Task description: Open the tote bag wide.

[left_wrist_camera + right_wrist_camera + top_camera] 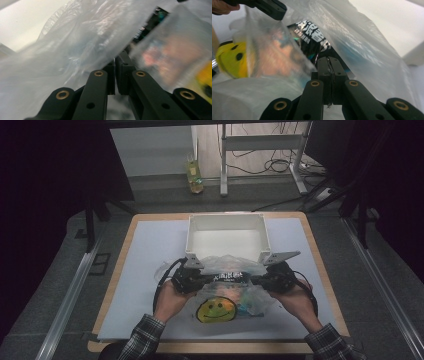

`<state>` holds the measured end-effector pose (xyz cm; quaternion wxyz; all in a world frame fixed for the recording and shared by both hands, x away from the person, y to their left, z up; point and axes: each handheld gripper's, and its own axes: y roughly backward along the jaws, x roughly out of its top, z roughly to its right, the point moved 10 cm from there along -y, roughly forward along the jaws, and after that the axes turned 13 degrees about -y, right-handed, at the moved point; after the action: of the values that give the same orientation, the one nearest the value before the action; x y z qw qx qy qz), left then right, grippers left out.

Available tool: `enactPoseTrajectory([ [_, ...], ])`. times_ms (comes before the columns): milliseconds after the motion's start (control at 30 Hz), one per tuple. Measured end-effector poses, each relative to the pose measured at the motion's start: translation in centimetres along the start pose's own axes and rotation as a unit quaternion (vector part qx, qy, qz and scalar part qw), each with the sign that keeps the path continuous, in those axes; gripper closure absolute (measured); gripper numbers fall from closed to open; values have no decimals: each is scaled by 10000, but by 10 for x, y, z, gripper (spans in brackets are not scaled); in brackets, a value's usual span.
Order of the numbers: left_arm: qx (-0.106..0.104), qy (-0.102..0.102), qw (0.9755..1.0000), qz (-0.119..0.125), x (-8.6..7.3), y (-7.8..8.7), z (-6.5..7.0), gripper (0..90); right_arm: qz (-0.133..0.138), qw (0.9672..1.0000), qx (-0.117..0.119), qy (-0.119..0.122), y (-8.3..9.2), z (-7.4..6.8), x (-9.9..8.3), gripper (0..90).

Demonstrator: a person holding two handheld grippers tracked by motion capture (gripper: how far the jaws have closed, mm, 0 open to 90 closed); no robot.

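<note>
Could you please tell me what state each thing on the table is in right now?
Plastic bag: gripped at both sides, mouth towards the box.
White box: open-topped, empty.
Left gripper: shut on the bag.
Right gripper: shut on the bag.

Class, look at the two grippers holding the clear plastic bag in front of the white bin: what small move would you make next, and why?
Probably carry the plastic bag forward over the white bin. The left gripper and right gripper are each shut on the bag's film, holding it between them just in front of the bin's near wall, and the bin looks empty and open-topped.
</note>
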<state>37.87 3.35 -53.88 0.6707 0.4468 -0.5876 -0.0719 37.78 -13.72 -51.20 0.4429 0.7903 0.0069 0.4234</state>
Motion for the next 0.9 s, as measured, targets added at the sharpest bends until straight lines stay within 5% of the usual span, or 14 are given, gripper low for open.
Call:
enactPoseTrajectory([
  [200, -355, -59, 9993, -32, -2, -4, 8, 875, -161, 9997, 150, -94, -16, 4, -4, 882],
  [500, -859, -269, 9959, 106, -7, 18, 49, 876, -278, 9983, 504, -35, 4, -15, -31, 879],
  [667, -863, -330, 9956, 179, -11, 25, 58, 874, -341, 9977, 579, 17, 10, -26, -43, 877],
  [900, -412, -201, 9979, 461, 11, 23, 35, 864, -98, 9980, 584, 235, 12, -38, -25, 872],
])
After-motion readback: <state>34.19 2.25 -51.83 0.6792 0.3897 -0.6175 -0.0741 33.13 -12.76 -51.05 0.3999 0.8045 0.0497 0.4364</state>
